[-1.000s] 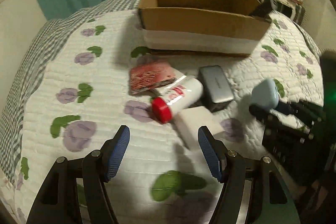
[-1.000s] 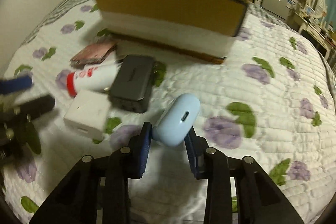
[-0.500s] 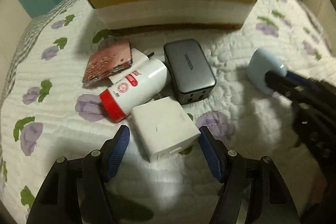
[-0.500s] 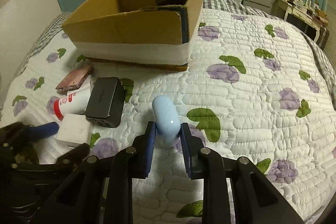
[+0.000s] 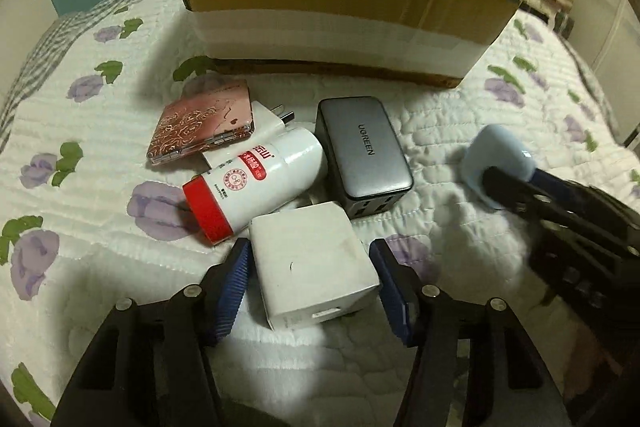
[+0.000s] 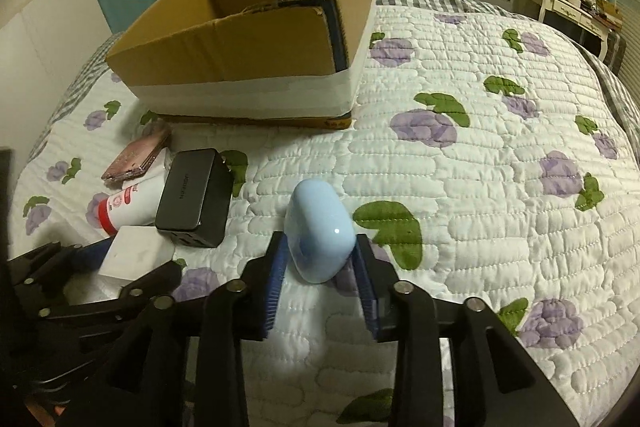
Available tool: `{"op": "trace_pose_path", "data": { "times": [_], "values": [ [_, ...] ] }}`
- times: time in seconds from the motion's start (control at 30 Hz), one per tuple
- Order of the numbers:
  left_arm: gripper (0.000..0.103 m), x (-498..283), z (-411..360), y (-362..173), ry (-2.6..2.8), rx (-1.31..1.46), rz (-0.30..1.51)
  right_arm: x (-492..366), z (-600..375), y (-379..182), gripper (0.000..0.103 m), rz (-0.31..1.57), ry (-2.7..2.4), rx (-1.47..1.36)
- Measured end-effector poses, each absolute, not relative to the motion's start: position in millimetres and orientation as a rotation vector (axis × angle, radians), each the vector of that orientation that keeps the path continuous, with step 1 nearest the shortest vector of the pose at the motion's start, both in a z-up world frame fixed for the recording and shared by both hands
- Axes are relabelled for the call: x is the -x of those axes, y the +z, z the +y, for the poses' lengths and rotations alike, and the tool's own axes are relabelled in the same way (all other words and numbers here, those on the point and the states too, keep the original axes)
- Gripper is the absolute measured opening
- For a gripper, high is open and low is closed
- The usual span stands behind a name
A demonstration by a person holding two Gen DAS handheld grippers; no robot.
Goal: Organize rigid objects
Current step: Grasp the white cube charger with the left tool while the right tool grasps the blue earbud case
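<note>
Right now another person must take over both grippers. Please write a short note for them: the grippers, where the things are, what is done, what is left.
Right gripper: shut on the blue case, above the quilt.
Left gripper: open, its blue pads on either side of the white charger, not clamped.
Beside that charger on the quilt: white bottle with red cap, grey charger, pink case lying on a white plug.
Cardboard box stands behind them, with one dark thing inside.
Done: blue case grasped. Left: probably put it in the box, then the five others.
</note>
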State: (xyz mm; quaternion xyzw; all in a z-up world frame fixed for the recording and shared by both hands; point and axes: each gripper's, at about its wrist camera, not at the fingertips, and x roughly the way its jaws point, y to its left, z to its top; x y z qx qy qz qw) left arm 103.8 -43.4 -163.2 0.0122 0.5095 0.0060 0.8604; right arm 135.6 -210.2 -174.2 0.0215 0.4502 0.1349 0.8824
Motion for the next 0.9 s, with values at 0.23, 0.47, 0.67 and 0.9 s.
{"op": "trace_pose_path", "data": {
  "times": [0.23, 0.47, 0.67, 0.9],
  "values": [
    [0.058, -96, -39, -157, -0.026, -0.001, 1.058, -156, -202, -186, 0.057, 0.974, 0.284, -0.052],
    [0.055, -93, -38, -151, -0.041, 0.001, 1.042, -158, -191, -191, 0.054, 0.954, 0.256, 0.024],
    [0.052, -81, -37, -141, -0.052, 0.009, 1.025, -137, -204, -173, 0.054, 0.904, 0.248, 0.011],
    [0.052, -69, -45, -103, -0.096, 0.024, 0.947, -117, -210, -123, 0.054, 0.843, 0.234, 0.026]
  ]
}}
